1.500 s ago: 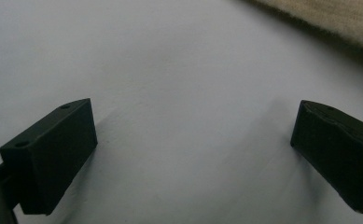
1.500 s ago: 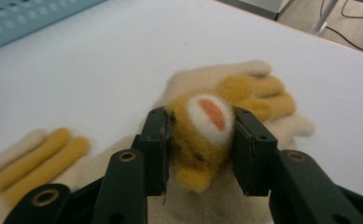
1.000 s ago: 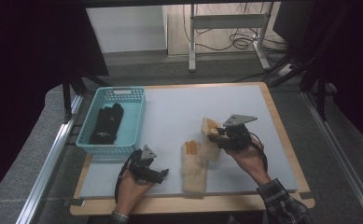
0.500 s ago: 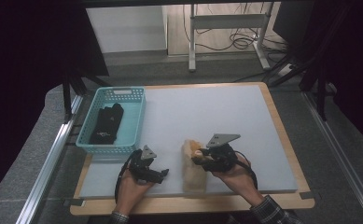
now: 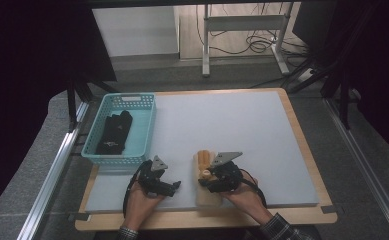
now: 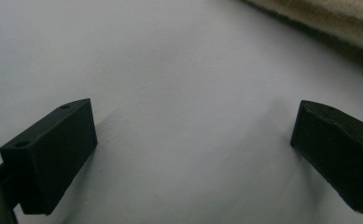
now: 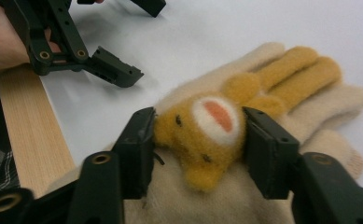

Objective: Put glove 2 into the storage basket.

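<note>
A cream knitted glove (image 7: 310, 98) with an orange bear patch (image 7: 216, 126) lies on top of a second cream glove (image 5: 208, 199) near the table's front edge. My right gripper (image 7: 198, 126) straddles the bear patch; its jaws have just been opening, and the pads only brush the fuzz at each side. In the high view the right gripper (image 5: 206, 181) sits low over the stacked gloves. My left gripper (image 5: 174, 186) rests on the mat just left of them, jaws wide with nothing between (image 6: 193, 140). A glove edge (image 6: 328, 18) shows beyond it.
A turquoise basket (image 5: 127, 100) at the left holds black gloves (image 5: 114, 130). The pale grey mat (image 5: 232, 120) covers the wooden table (image 5: 302, 130). The left gripper (image 7: 132, 37) lies close to the right gripper's left side.
The right gripper carried its glove left, toward the front edge and down onto the other glove, and its jaws widened. The left gripper stayed put.
</note>
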Action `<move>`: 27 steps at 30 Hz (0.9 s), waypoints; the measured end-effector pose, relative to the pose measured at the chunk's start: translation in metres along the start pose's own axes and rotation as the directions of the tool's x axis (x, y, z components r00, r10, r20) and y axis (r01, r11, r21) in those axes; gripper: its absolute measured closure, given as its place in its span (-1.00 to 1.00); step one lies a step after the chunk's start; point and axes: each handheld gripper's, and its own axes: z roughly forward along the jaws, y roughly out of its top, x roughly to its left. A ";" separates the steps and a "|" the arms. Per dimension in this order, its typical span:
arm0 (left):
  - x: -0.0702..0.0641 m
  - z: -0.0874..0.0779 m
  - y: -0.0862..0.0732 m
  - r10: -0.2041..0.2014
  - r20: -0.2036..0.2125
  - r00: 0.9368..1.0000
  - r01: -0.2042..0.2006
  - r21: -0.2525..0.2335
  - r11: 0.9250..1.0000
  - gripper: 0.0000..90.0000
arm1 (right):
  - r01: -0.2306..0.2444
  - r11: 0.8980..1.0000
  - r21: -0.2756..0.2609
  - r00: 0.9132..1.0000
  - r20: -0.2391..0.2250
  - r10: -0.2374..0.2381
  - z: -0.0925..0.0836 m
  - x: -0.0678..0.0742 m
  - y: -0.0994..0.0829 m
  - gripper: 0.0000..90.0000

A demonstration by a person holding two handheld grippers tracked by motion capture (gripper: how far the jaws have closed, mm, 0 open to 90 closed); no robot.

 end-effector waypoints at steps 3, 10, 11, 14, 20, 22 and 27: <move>0.000 0.000 0.000 -0.001 0.000 1.000 0.001 -0.001 1.000 -0.98 | -0.001 1.000 -0.006 1.000 -0.007 0.001 -0.002 -0.001 0.001 -0.13; 0.000 0.000 0.000 -0.002 -0.001 1.000 0.002 -0.003 1.000 -0.98 | 0.003 0.996 -0.087 0.999 0.032 0.000 -0.033 -0.023 0.008 -0.18; 0.000 0.000 0.000 -0.002 -0.001 1.000 0.002 -0.003 1.000 -0.98 | -0.004 0.996 -0.091 0.999 0.042 0.008 -0.036 -0.027 0.007 -0.16; 0.000 0.000 0.000 -0.003 0.000 1.000 0.003 -0.002 1.000 -0.98 | -0.037 0.995 -0.091 0.997 0.064 0.043 -0.043 -0.042 -0.001 0.09; 0.000 0.000 0.000 0.002 0.000 1.000 -0.002 0.003 1.000 -0.98 | -0.074 0.995 -0.074 0.994 0.079 0.080 -0.039 -0.059 -0.017 0.42; 0.000 0.000 0.000 0.002 0.000 1.000 -0.002 0.003 1.000 -0.98 | -0.079 0.994 -0.073 0.993 0.078 0.085 -0.034 -0.062 -0.018 0.42; 0.000 0.000 0.000 0.002 0.000 1.000 -0.002 0.002 1.000 -0.98 | -0.078 0.994 -0.075 0.992 0.096 0.085 -0.024 -0.066 -0.017 0.37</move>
